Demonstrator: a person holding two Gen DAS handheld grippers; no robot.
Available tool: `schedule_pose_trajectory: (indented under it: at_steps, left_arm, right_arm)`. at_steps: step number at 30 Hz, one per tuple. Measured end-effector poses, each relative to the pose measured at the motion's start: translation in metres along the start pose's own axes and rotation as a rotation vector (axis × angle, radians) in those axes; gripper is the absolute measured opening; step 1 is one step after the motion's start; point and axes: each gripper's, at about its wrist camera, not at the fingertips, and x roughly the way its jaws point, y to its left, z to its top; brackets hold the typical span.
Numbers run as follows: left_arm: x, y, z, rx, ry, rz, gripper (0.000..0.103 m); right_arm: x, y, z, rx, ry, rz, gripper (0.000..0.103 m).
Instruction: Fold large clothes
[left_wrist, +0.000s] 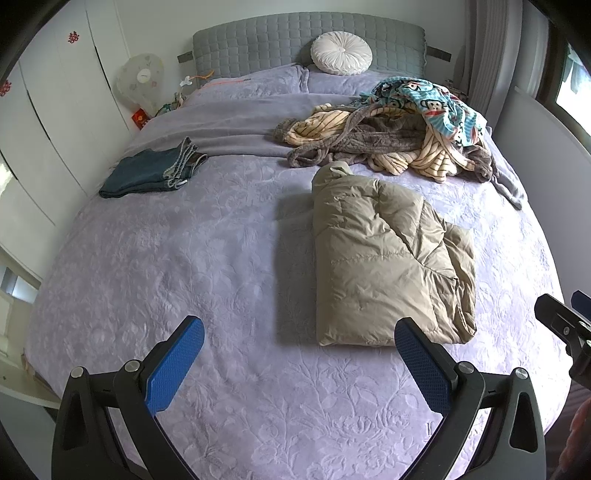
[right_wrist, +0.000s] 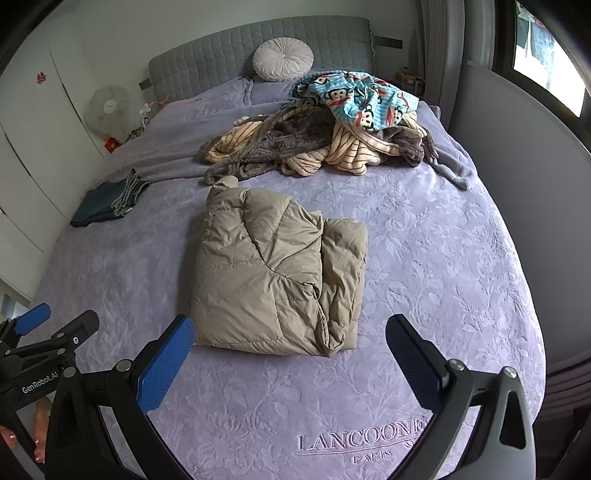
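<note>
A folded beige puffer jacket (left_wrist: 388, 258) lies on the lilac bedspread (left_wrist: 184, 258); it also shows in the right wrist view (right_wrist: 273, 273). My left gripper (left_wrist: 299, 354) is open and empty, hovering above the bed just short of the jacket's near left corner. My right gripper (right_wrist: 290, 360) is open and empty, just short of the jacket's near edge. The right gripper also shows at the right edge of the left wrist view (left_wrist: 565, 325), and the left gripper at the left edge of the right wrist view (right_wrist: 40, 332).
A heap of unfolded clothes (left_wrist: 406, 125) lies at the back right of the bed, a monkey-print piece (right_wrist: 354, 96) on top. Folded jeans (left_wrist: 151, 173) lie at the back left. A round white cushion (left_wrist: 341, 53) leans on the grey headboard. White wardrobes (left_wrist: 44, 140) stand left.
</note>
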Motion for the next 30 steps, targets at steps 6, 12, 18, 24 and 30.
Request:
schedule_pose_trajectory:
  at_steps: [6, 12, 18, 24, 30]
  left_arm:
    - [-0.0005, 0.0001, 0.0009, 0.000, 0.000, -0.001, 0.103]
    - [0.0004, -0.0012, -0.0009, -0.001, 0.001, 0.000, 0.103]
    - [0.0006, -0.0012, -0.0009, -0.001, 0.002, 0.001, 0.103]
    - [0.0008, -0.0008, 0.0000, -0.001, 0.002, 0.000, 0.103]
    - [0.0020, -0.0008, -0.0017, 0.000, 0.004, 0.001, 0.103]
  right_arm:
    - [0.0004, 0.0012, -0.0032, -0.001, 0.002, 0.002, 0.103]
    - [0.0015, 0.0006, -0.0017, -0.003, 0.004, 0.004, 0.103]
    - [0.0018, 0.0010, -0.0028, -0.004, 0.005, 0.004, 0.103]
    - [0.0020, 0.0007, -0.0021, -0.005, 0.006, 0.005, 0.103]
    - [0.0015, 0.0007, -0.0015, -0.005, 0.007, 0.005, 0.103]
